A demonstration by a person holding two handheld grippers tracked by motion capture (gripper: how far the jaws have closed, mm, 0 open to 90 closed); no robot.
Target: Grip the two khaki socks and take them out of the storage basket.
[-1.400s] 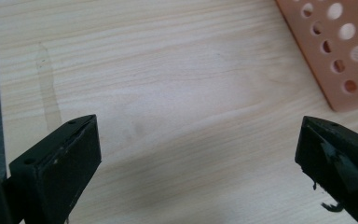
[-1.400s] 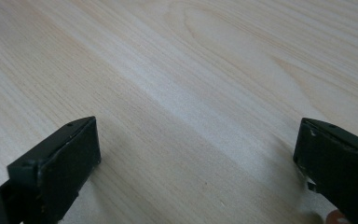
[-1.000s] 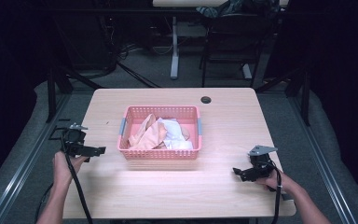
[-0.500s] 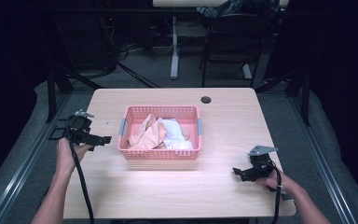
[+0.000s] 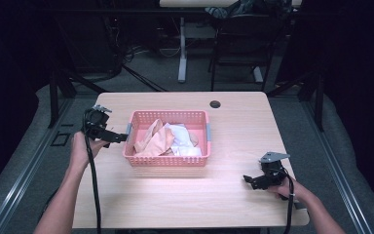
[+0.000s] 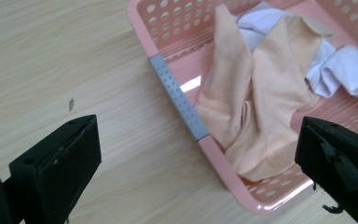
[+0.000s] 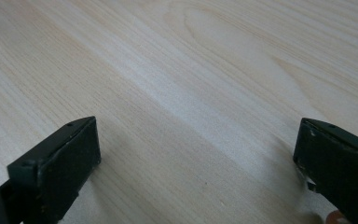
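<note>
Basket [image 6: 179,100] pink, perforated; peach cloth [image 6: 256,116] crumpled inside; white cloth [image 6: 340,65] beside.

Black tools [image 5: 119,139], black cables, grey plates, bare forearms.

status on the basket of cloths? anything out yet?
Done: nothing; the peach cloth and white cloth lie in the pink basket. In hand: the left hand-held gripper, open, is at the basket's left end. Left: grasping and lifting out both cloths. The right hand-held gripper rests open on the table.
</note>
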